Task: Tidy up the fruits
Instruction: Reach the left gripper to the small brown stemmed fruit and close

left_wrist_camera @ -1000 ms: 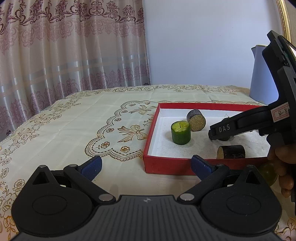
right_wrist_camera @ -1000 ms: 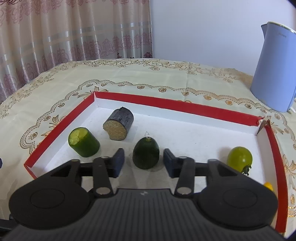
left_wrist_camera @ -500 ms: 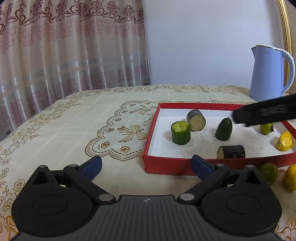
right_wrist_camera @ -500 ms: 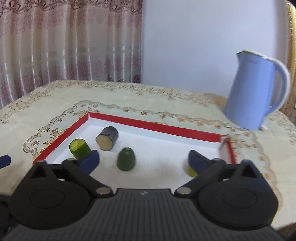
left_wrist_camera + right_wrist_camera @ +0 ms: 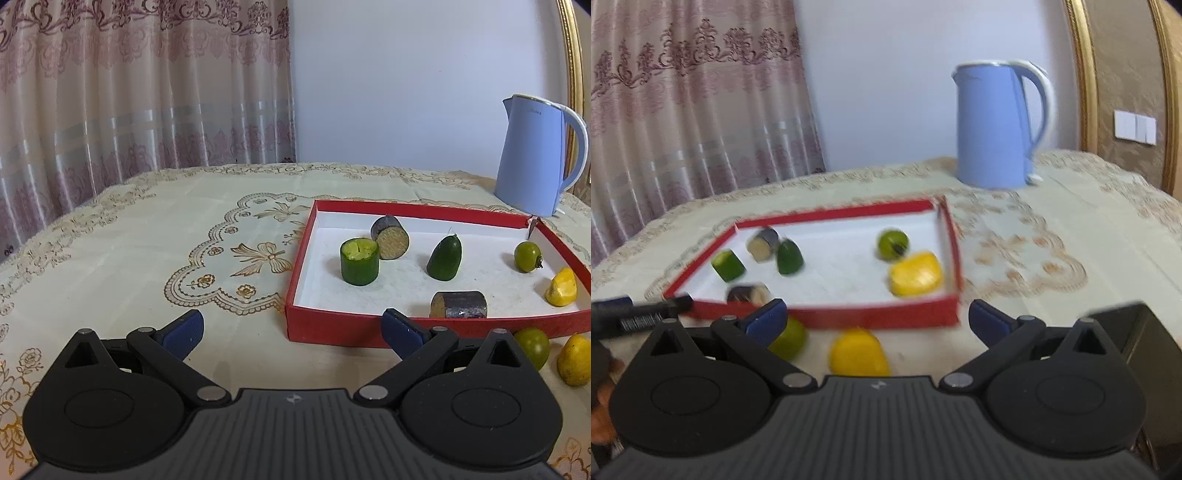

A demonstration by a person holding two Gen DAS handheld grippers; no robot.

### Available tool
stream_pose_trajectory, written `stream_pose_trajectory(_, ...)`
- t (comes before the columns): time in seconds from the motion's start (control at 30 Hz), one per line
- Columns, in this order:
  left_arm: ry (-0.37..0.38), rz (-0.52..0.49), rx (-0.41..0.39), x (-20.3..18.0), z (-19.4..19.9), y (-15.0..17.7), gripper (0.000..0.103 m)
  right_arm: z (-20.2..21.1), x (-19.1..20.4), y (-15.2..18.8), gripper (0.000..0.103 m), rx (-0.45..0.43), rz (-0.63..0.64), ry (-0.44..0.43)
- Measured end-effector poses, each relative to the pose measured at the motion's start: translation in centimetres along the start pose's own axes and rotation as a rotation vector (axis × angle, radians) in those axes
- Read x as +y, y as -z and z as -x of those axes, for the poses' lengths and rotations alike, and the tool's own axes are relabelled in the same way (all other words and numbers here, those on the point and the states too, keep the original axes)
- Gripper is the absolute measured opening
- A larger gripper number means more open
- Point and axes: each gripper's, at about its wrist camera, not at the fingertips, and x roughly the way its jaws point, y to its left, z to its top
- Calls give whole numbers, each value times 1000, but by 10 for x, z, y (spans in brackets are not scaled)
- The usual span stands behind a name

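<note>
A red tray (image 5: 413, 212) (image 5: 871, 315) with a white floor holds a green cut cylinder (image 5: 359, 266), two dark cut cylinders (image 5: 390, 237) (image 5: 459, 304), a dark green pointed fruit (image 5: 445, 257), a small green fruit (image 5: 528, 257) and a yellow piece (image 5: 561, 286) (image 5: 916, 274). A green fruit (image 5: 532, 347) (image 5: 788, 338) and a yellow fruit (image 5: 576, 360) (image 5: 857, 352) lie on the cloth outside the tray's near wall. My left gripper (image 5: 291, 332) is open and empty, left of the tray's near corner. My right gripper (image 5: 873, 319) is open and empty above the two outside fruits.
A blue kettle (image 5: 532, 155) (image 5: 999, 123) stands behind the tray. The table carries an embroidered cream cloth (image 5: 147, 240). A curtain (image 5: 129, 92) hangs at the back left. A dark object (image 5: 1137, 332) sits at the right edge of the right wrist view.
My right gripper has let go of the dark green pointed fruit, opened wide, and pulled back out of the tray to the near right. The left gripper has not moved.
</note>
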Motion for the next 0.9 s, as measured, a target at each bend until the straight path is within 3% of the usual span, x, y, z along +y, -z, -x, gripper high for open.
stream_pose_trajectory(0.17, 37, 26, -52, 4, 13, 3, 103, -2, -8, 18, 103, 25, 6, 9)
stream_pose_trajectory(0.3, 104, 23, -24, 4, 25, 6, 103, -1, -5, 21, 103, 17, 30, 0)
stream_pose_trajectory(0.57, 192, -75, -24, -10, 41, 19, 103, 0, -1, 22, 103, 18, 48, 27)
stream_pose_trajectory(0.7, 197, -180, 5, -26, 36, 26, 103, -1, 3, 24, 103, 50, 90, 33)
stream_pose_trajectory(0.9, 222, -235, 4, -35, 42, 31, 102, -3, 4, 25, 103, 65, 97, 24)
